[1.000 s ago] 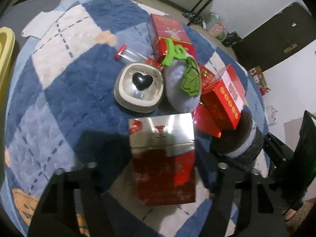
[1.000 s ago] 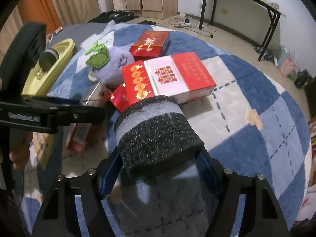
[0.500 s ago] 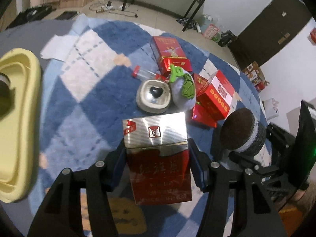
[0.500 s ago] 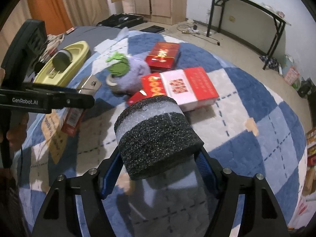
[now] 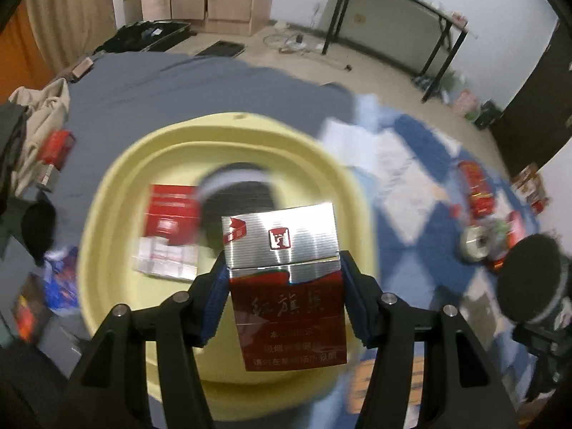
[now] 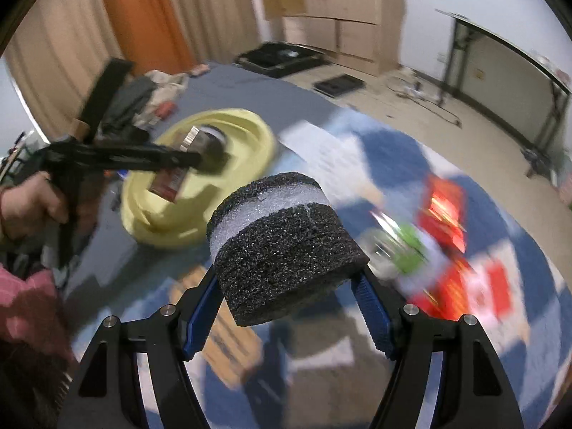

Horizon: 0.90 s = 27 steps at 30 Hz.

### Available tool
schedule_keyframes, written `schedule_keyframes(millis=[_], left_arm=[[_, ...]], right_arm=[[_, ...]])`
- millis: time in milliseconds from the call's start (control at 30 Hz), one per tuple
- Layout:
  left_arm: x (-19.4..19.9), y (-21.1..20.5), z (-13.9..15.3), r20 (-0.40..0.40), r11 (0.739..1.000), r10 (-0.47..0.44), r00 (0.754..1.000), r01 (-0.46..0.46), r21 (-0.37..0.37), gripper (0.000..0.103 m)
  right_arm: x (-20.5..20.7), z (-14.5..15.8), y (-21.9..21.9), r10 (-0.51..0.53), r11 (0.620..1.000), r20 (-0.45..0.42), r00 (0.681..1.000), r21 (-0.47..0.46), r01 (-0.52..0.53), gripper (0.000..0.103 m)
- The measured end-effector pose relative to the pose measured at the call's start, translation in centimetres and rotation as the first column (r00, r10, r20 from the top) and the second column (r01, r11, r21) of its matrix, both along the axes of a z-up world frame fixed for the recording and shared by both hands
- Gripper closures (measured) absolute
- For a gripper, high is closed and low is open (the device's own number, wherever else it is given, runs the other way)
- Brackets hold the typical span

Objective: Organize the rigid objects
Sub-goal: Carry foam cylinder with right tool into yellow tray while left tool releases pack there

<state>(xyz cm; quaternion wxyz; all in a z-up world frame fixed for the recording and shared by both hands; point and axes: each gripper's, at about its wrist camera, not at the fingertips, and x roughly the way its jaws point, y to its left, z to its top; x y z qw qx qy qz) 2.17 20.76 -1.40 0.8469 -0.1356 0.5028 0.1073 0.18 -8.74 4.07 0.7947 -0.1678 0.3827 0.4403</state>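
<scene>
My left gripper [image 5: 284,286] is shut on a red and silver cigarette box [image 5: 286,286] and holds it in the air above the yellow basin [image 5: 107,214]. The basin holds a red and white box [image 5: 168,228] and a black foam roll [image 5: 239,193]. My right gripper [image 6: 289,286] is shut on a black and white foam cylinder [image 6: 282,250], held above the blue checked rug [image 6: 464,357]. The right wrist view shows the left gripper [image 6: 186,159] with its box over the basin [image 6: 257,136].
Red boxes [image 6: 443,214], a purple plush with green leaves [image 6: 411,250] and a round tin [image 5: 475,246] lie blurred on the rug. Clothes and small items [image 5: 35,143] lie on the grey floor left of the basin. A black-legged table [image 5: 411,32] stands at the back.
Both grippers have swung left away from the pile of boxes. The left gripper has carried the cigarette box over the yellow basin. The right gripper has followed with the foam cylinder.
</scene>
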Motion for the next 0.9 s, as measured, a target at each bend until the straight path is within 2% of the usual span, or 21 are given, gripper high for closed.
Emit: schedule_keyframes(millis=[67,133,267,367,500,600,833,900], left_arm=[[0.3,2.2,-0.9,-0.051,0.997,-0.047,0.998,0.049,0.054,0.044],[0.3,4.1,-1.6,-0.082,0.995,-0.047,0.996,0.054,0.08,0.044],[0.5,7.1,-2.3,-0.106,0.999,-0.023,0.994,0.027,0.041,0.044],[0.6,8.8,-2.8,-0.112,1.0,-0.01,0.994,0.013,0.022,0.044],[0.9,10.3,-3.4,-0.098,1.0,0.023,0.995,-0.023,0.002,0.044],[1.0,11.0,-3.7,-0.094,0.998,0.05,0.994,-0.054,-0.038,0.044],[0.9,11.4,-4.2,-0.085,0.995,0.077,0.993,-0.082,-0.054,0.043],[1.0,11.3,-4.1,-0.083,0.994,0.083,0.993,-0.089,-0.059,0.038]], right_arm=[[-0.7,0.3,3.8,0.054,0.999,0.026,0.998,-0.007,-0.054,0.032],[-1.4,0.2,7.5,0.103,0.995,0.058,0.993,-0.018,-0.102,0.032],[-1.8,-1.1,13.8,0.132,0.991,0.034,0.991,-0.006,-0.132,0.032],[-1.2,-4.2,17.2,0.109,0.992,-0.012,0.994,-0.054,-0.11,0.032],[-0.7,-6.3,19.9,0.101,0.99,-0.012,0.995,-0.093,-0.102,0.032],[0.0,-7.1,21.1,0.103,0.988,0.008,0.995,-0.117,-0.102,0.032],[-0.3,-8.4,23.9,0.112,0.98,-0.003,0.994,-0.166,-0.111,0.03],[0.0,-9.2,25.1,0.118,0.975,-0.013,0.993,-0.19,-0.118,0.029]])
